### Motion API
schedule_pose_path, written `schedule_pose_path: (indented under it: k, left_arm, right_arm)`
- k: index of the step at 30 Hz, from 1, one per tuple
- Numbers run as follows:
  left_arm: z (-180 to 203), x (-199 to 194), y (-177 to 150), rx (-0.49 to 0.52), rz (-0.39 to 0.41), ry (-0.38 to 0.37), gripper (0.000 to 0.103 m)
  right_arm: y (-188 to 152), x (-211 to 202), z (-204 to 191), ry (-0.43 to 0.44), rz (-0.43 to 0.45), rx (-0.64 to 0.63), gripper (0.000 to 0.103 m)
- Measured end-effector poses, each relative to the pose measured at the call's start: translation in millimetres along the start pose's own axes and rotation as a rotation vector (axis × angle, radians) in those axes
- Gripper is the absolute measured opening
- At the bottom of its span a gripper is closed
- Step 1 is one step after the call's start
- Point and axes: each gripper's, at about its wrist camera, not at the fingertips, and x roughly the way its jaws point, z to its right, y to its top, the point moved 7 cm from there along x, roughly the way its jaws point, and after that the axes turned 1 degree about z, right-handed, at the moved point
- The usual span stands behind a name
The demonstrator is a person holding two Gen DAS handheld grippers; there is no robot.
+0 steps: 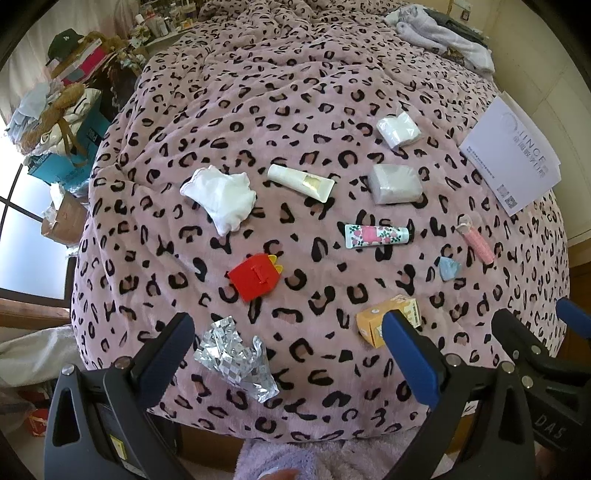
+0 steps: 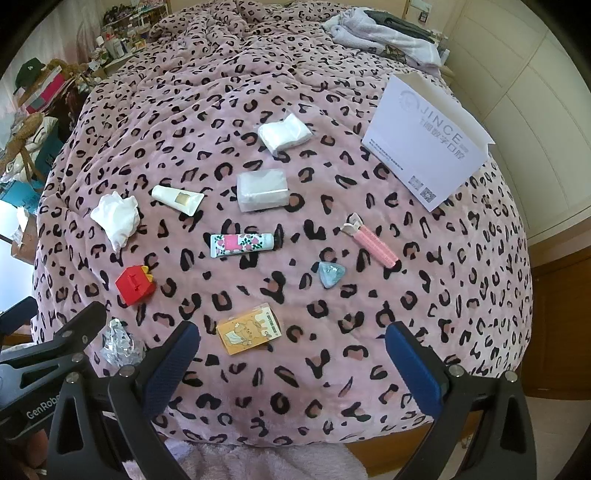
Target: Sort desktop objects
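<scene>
Small objects lie spread on a pink leopard-print blanket (image 1: 295,92): a crumpled white cloth (image 1: 221,195), a cream tube (image 1: 301,182), a floral tube (image 1: 376,236), a red clip (image 1: 255,277), crumpled foil (image 1: 236,360), an orange box (image 1: 388,319), a pink hair roller (image 1: 476,240), a blue wrapper (image 1: 448,267), two white packets (image 1: 395,183). My left gripper (image 1: 288,354) is open and empty above the foil and box. My right gripper (image 2: 291,365) is open and empty just before the orange box (image 2: 249,332).
A white JINCE paper bag (image 2: 424,144) lies at the right of the blanket. Folded clothes (image 2: 384,33) sit at the far end. Boxes, bags and a cap (image 1: 66,40) are piled left of the bed. The bed's near edge is under both grippers.
</scene>
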Motion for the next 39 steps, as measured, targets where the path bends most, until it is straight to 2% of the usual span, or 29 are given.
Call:
schedule_pose_path:
  k: [12, 22, 39]
  left_arm:
    - [-1.7, 1.2, -2.3, -0.019, -0.02, -0.017, 0.101]
    - [-2.3, -1.5, -3.3, -0.004, -0.01, 0.011, 0.101]
    - [-1.9, -1.0, -3.7, -0.005, -0.009, 0.008, 0.1]
  right_arm:
    - [-1.7, -0.7, -2.7, -0.002, 0.003, -0.001, 0.103]
    - [-1.9, 0.2, -0.7, 0.003, -0.001, 0.004, 0.103]
    - [-2.8, -0.1, -2.2, 0.005, -0.002, 0.003, 0.103]
